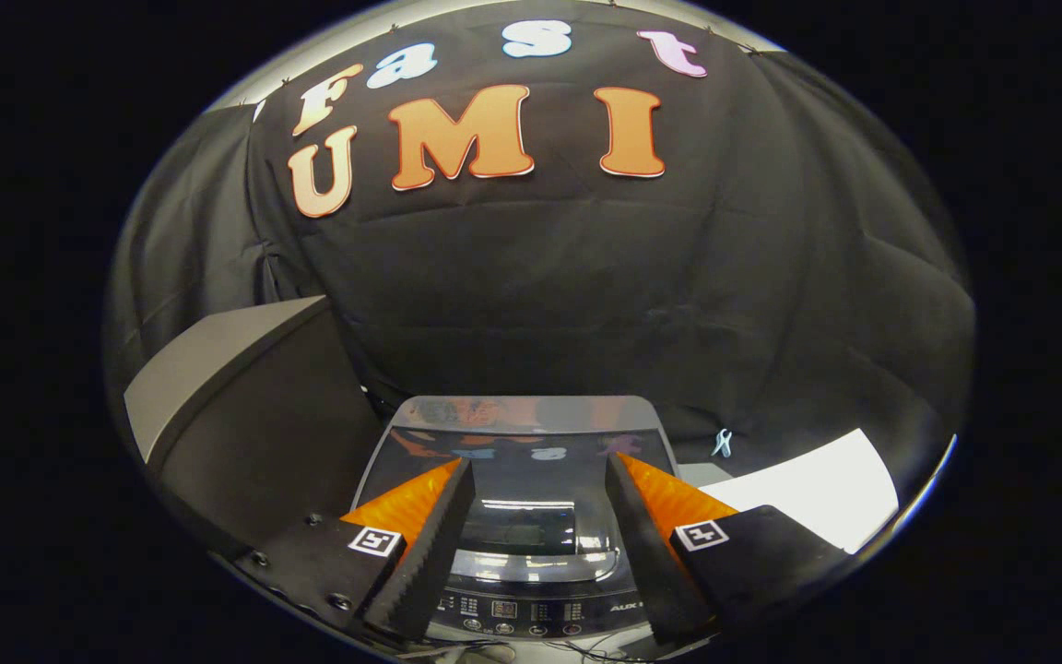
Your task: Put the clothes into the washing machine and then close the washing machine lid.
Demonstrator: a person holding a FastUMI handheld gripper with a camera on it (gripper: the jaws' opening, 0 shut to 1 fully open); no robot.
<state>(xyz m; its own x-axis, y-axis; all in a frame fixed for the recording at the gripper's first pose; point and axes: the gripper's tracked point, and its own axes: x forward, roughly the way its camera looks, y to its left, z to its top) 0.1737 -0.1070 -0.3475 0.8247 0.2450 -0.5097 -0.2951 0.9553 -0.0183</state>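
Note:
A top-loading washing machine point(531, 433) stands below and just ahead of my fingers, its dark glossy lid point(526, 480) lying flat and shut. Its control panel point(531, 610) with small buttons runs along the near edge, between my fingers. My gripper point(538, 470) hovers above the lid, open, with nothing between the orange-backed, black-padded fingers point(430, 544). No clothes show on or around the machine.
A grey slanted panel point(218, 369) rises to the left of the machine. To the right lies a white sheet point(817, 493) on a black surface, with a small pale clip point(723, 444) near the machine's far right corner. Black cloth hangs behind.

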